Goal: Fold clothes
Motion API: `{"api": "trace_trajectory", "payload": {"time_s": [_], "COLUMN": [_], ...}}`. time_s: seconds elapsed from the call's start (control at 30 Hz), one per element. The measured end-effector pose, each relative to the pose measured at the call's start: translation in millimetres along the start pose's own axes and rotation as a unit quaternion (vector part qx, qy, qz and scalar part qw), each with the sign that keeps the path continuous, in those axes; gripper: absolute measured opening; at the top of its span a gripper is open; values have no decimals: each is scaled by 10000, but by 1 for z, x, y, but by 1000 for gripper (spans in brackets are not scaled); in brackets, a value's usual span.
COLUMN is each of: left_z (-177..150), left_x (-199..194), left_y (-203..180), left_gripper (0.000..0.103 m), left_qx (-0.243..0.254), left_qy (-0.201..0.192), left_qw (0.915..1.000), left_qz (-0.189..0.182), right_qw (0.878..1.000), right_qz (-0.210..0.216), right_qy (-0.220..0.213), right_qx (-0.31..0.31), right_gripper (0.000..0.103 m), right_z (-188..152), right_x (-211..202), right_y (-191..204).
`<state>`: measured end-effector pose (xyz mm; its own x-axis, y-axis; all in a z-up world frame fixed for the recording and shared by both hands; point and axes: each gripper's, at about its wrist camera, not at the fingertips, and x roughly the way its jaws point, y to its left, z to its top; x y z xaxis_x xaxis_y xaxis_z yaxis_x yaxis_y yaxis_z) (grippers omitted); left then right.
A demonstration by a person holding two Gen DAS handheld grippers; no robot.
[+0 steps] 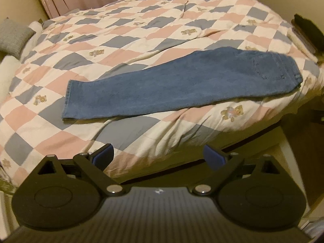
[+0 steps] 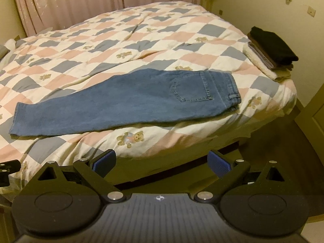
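Pink curtains (image 2: 81, 4) hang behind the bed (image 1: 232, 137), which fills most of what you see in both wrist views; its checked quilt (image 2: 141, 40) of pink, grey-blue and cream squares with small teddy bears is spread over it with a few soft creases

Your task's thing, the jeans (image 2: 131, 103), lies flat on the near part of the quilt, close to the bed's edge. It already looks folded once lengthwise, one leg on the other: the hem points to the left, the waistband and back pocket to the right. You still have the crosswise folds to make, so judge this garment as about half done

At the far right corner of the bed you have a stack of folded clothes (image 2: 271, 46), a black piece on top with paler ones under it, well apart from the jeans. It suggests earlier garments are finished. No basket, box or other container shows, so nothing can be said of contents

A grey cushion (image 1: 14, 36) sits at the left edge of the bed

Your left gripper (image 1: 158, 158) has its jaws spread wide with nothing between them, off the near edge of the bed. Your right gripper (image 2: 162, 163) is likewise wide apart and empty, short of the jeans
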<state>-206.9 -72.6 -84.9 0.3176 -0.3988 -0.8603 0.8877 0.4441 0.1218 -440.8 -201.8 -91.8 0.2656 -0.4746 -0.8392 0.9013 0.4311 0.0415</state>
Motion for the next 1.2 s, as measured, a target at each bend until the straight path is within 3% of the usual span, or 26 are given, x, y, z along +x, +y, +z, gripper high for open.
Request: {"api": "trace_trajectory", "payload": {"time_s": [0.3,0.53,0.63,0.9,0.97,1.2], "left_z": [-6,23,43,97,105,121], "left_x": [51,107,133,221,249,327], "left_y": [92,189,235,345,362,406], "left_gripper": [91,89,87,74,65,56], "left_qx": [-656,-764,-703,-289,-342,-724], "left_qy": [185,400,543,951,1078,1303], "left_qw": [9976,9961,9954,9932,9908,9780], "left_qz": [-102,-192,-366,-608,-749,-1463], "right_qw": [9990,9988,9961,9890,9875,9798], "right_qz": [50,-215,-401,-362,-331,-152], "right_qy": [331,440,785,1427,1539,1567], "right_qx": [-296,-33,37,105,-61,-1234], "right_gripper": [99,99,95,95,95,91], "right_z": [8,38,46,49,46,26], "right_x": [46,86,112,163,176,216], "right_y": [35,77,111,227,256,340]}}
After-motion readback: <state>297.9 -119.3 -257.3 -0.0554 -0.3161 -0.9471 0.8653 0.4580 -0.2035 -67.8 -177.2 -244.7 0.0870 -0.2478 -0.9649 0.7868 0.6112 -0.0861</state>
